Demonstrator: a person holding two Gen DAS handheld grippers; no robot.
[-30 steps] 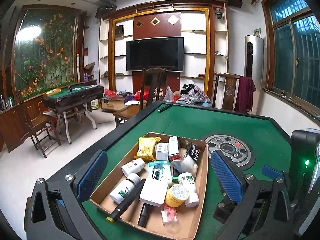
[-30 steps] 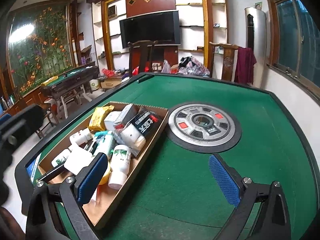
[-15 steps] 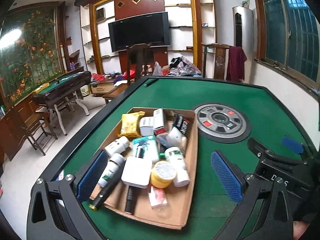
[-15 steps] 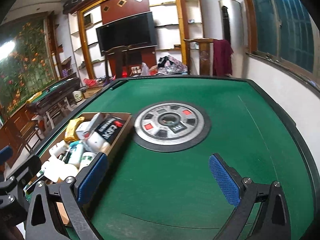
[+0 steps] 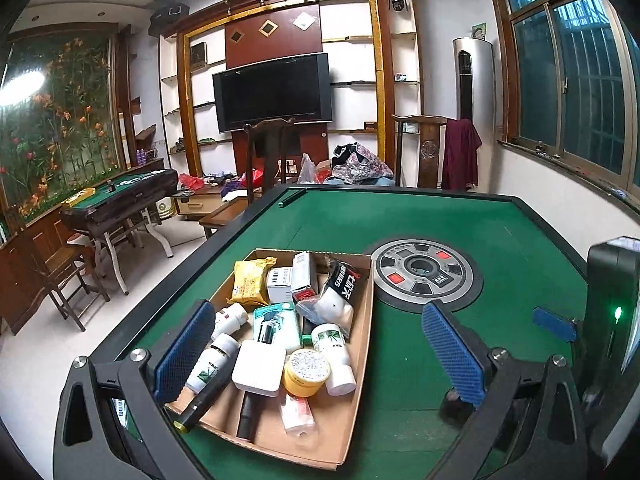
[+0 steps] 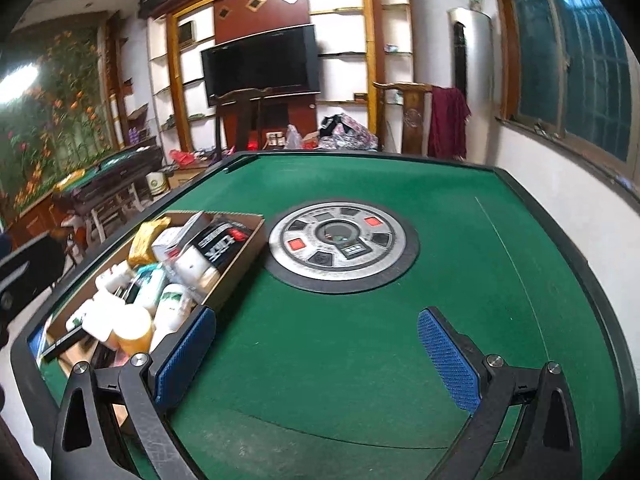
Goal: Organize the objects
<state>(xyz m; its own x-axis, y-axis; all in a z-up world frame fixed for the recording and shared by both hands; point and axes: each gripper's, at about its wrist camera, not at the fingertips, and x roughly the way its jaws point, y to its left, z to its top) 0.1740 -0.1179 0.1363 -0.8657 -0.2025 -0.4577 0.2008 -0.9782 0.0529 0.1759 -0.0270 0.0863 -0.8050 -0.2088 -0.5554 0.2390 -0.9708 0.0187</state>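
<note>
On the green felt desk (image 5: 460, 216) a shallow cardboard tray (image 5: 362, 344) sits toward the left edge, crammed with small toiletries and medicine packs, just beside the round silver centre panel (image 5: 426, 274). Working across from the left: a black pen-like stick (image 5: 208, 396) lies slanted over the tray's near left corner, slim and rigid, best pinched mid-shaft. Next to it lie white plastic bottles (image 5: 212, 364), probably light and smooth, likely to roll or slip, so across the body near the cap looks safest. The yellow soft pack (image 5: 250, 282) at the far left corner should crush easily and wants a gentle pinch at an edge. A flat white box (image 5: 258, 370) lies on top of the heap, stiff and light, easy to take by its short sides. The yellow-lidded jar (image 5: 306, 372) beside it is squat and wide, perhaps near the limit of the opening. A black-and-white pouch (image 5: 338, 292) at the far right looks floppy. The left hand-held gripper (image 5: 318, 354) hovers over the tray's near end, spread wide and holding nothing. The right hand-held gripper (image 6: 316, 354) is likewise wide open and empty above bare felt to the tray's right.
</note>
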